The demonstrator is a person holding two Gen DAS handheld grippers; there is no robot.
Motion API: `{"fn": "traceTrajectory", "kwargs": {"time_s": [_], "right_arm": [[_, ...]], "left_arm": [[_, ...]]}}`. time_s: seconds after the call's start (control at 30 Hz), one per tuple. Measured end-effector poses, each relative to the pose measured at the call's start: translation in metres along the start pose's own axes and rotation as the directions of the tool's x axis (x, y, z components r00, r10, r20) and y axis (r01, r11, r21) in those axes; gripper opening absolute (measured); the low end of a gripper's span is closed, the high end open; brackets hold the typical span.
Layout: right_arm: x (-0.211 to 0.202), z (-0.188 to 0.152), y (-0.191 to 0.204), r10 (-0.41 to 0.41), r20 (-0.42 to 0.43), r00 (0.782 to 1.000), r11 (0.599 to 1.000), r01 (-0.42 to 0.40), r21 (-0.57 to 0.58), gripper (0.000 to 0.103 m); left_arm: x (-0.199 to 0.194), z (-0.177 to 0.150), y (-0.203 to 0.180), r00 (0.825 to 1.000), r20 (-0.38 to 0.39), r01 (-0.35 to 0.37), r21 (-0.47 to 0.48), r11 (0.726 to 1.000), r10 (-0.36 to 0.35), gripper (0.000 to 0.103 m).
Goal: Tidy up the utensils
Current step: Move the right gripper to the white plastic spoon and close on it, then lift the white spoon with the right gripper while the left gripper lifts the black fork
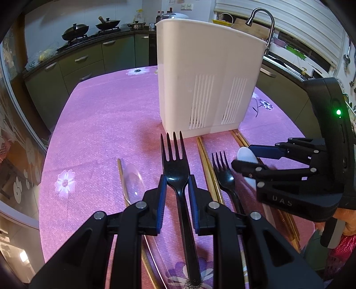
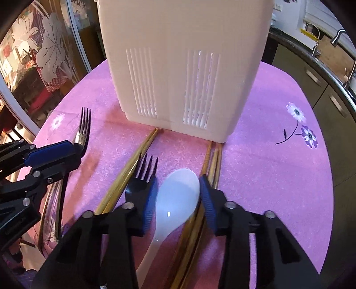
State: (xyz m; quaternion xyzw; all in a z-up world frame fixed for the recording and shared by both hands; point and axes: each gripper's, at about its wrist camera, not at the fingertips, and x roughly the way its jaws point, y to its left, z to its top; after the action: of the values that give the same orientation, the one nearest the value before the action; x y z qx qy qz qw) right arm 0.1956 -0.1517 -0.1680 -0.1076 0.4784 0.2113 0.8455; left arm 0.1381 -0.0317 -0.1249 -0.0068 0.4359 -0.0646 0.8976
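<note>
My left gripper [image 1: 176, 177] is shut on a black fork [image 1: 174, 169], tines pointing at the white slotted utensil holder [image 1: 207, 73] standing on the pink tablecloth. In the right wrist view that fork [image 2: 83, 126] hangs above the cloth in the left gripper [image 2: 74, 153]. My right gripper [image 2: 178, 180] has its blue pads pressed against both sides of a white spoon's bowl [image 2: 175, 200], low over the table just in front of the holder [image 2: 182, 66]. From the left wrist view the right gripper [image 1: 242, 155] sits at the right with the spoon [image 1: 245, 152].
A second black fork [image 2: 139, 186] lies left of the spoon, between two pairs of wooden chopsticks [image 2: 124, 177] [image 2: 213, 160]. A clear plastic spoon [image 1: 133, 177] and another chopstick lie at the left. Kitchen counters, a stove and a sink tap [image 1: 262, 15] surround the table.
</note>
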Motion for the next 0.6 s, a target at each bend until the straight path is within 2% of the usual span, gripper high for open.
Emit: {"fn": "traceTrajectory", "kwargs": {"time_s": [0.3, 0.5, 0.6], "right_arm": [[-0.027, -0.002, -0.007, 0.029, 0.081, 0.996, 0.999, -0.031, 0.015, 0.037], [-0.067, -0.001, -0.016, 0.042, 0.215, 0.976, 0.996, -0.057, 0.063, 0.036], [-0.083, 0.0, -0.017, 0.045, 0.254, 0.966, 0.996, -0.064, 0.068, 0.036]], "left_arm": [[-0.003, 0.001, 0.0, 1.0, 0.006, 0.003, 0.002, 1.0, -0.003, 0.019], [-0.011, 0.006, -0.001, 1.0, 0.025, 0.016, 0.006, 1.0, -0.017, 0.019], [-0.018, 0.008, -0.004, 0.999, 0.041, 0.02, 0.013, 1.0, -0.02, 0.019]]}}
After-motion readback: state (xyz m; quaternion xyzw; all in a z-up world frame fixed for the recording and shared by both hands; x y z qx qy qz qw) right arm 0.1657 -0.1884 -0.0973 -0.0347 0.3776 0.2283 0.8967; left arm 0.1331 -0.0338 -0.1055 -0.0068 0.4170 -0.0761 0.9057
